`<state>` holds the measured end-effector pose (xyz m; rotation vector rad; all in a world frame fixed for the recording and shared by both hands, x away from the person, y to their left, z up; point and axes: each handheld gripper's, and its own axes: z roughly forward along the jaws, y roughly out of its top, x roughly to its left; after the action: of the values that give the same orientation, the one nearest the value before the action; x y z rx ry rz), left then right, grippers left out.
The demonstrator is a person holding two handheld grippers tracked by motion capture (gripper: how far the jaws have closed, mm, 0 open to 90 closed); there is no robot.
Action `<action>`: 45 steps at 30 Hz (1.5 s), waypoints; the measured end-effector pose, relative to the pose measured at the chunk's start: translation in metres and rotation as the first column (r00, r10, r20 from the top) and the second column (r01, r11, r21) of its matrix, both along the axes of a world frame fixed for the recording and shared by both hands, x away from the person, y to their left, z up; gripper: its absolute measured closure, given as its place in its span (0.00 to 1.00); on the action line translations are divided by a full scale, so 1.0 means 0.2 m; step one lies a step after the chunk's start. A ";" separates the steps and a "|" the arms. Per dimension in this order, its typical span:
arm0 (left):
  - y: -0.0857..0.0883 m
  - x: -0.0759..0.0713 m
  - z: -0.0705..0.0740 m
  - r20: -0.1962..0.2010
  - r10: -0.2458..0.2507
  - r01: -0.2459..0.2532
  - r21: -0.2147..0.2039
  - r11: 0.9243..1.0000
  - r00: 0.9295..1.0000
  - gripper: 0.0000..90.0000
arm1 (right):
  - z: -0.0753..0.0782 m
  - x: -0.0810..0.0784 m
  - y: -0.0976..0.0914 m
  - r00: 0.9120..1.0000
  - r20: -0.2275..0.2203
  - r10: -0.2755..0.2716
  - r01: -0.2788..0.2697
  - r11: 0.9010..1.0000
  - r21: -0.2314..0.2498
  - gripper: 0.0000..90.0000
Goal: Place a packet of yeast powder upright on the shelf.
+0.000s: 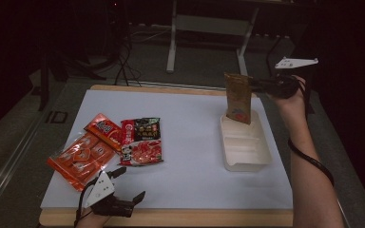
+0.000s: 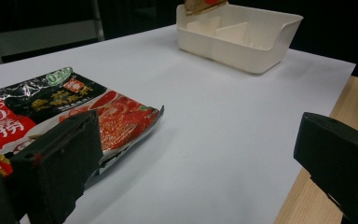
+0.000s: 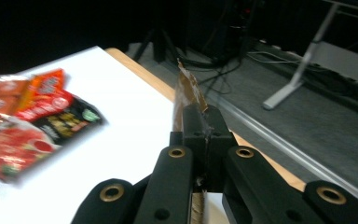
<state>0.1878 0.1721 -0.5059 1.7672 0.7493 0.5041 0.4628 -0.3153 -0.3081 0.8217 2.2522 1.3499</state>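
**Brown Packet Held Over the Tray's Far Compartment**

Reference landmark: the cream divided tray (image 1: 245,145).

Nearest the person, well away from the tray at the table's front edge, the left gripper (image 1: 130,184) rests low with its jaws spread apart and nothing between them. It is judged to be parked beside the remaining stock, ready for the next pick. Just beyond it, also well apart from the tray, three flat packets lie on the white sheet (image 1: 195,118): a long orange packet (image 1: 78,159), a small orange packet (image 1: 103,128) and a red-and-black packet (image 1: 141,141), the last one nearest the tray.

Above the tray's far end, the right gripper (image 1: 255,84) is clamped on the top edge of the brown packet (image 1: 238,98). The packet hangs upright, its lower edge at or just inside the far compartment. Gripping the top edge lets the packet hang vertical, which suits lowering it on end into a narrow compartment.

View comparison:
- The high view gives the full layout and the packet's position over the tray.
- The left gripper view shows the tray's inner dividers (image 2: 230,31) and the wide gap between its own jaws, with the red-and-black packet (image 2: 74,112) close by.
- The right gripper view confirms the pinch: both jaws meet on the brown packet (image 3: 189,91), seen edge-on.
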 end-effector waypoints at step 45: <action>0.00 -0.01 0.00 -0.008 -0.002 0.002 0.005 1.000 1.000 0.02 | -0.39 0.13 -0.10 0.998 -0.020 -0.052 0.052 0.999 0.004 1.00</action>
<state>0.1852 0.1731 -0.5068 1.7753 0.7527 0.4982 0.4887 -0.3345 -0.3862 0.8929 2.2276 1.3290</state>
